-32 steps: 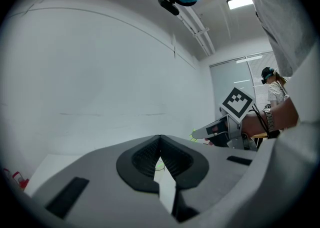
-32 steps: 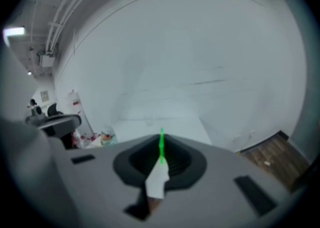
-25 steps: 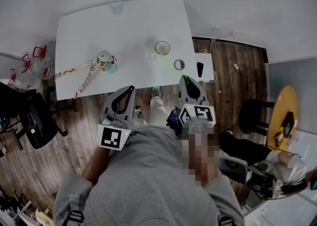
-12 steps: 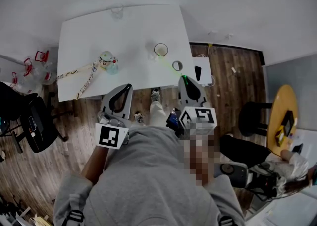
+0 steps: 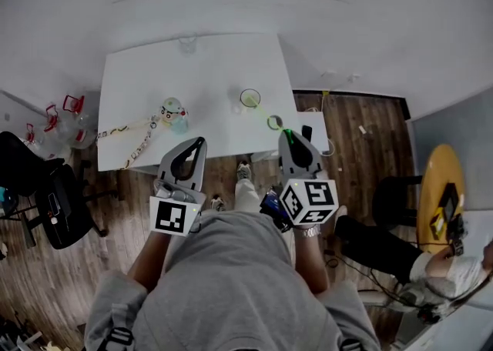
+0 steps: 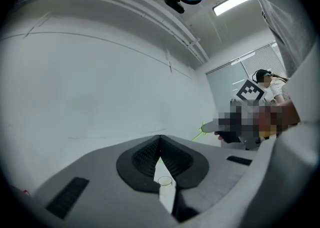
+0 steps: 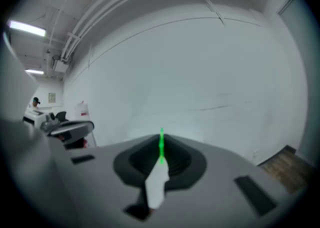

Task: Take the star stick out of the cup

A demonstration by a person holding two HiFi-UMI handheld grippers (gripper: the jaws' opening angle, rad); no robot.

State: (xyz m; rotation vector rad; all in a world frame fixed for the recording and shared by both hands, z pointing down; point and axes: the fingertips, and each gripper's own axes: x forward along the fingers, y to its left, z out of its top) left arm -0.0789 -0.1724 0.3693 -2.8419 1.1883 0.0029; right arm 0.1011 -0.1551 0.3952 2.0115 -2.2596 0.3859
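The star stick (image 7: 161, 148), one thin green rod, is sitting pinched between the closed jaws of the right gripper (image 5: 287, 135), in the middle of the head view just below the table's near edge. From the jaw tips it is running up and left across the frame toward the cup (image 5: 250, 98), and whether its far end is clear of the rim cannot be told. Two grippers are showing side by side, both pointing toward the top of the frame at the one white table (image 5: 200, 72). The left gripper (image 5: 202, 142) is hovering left of centre with its jaw tips pressed together on nothing, and the left forearm (image 5: 148, 255) is stretching forward behind it. On the table, two cups are standing: the one right of centre and a clear cup (image 5: 187, 44) at the far edge. One small ring (image 5: 275, 122) is lying just beside the nearer cup, and one round toy (image 5: 172, 111) with a strap (image 5: 127, 138) is resting to the left.
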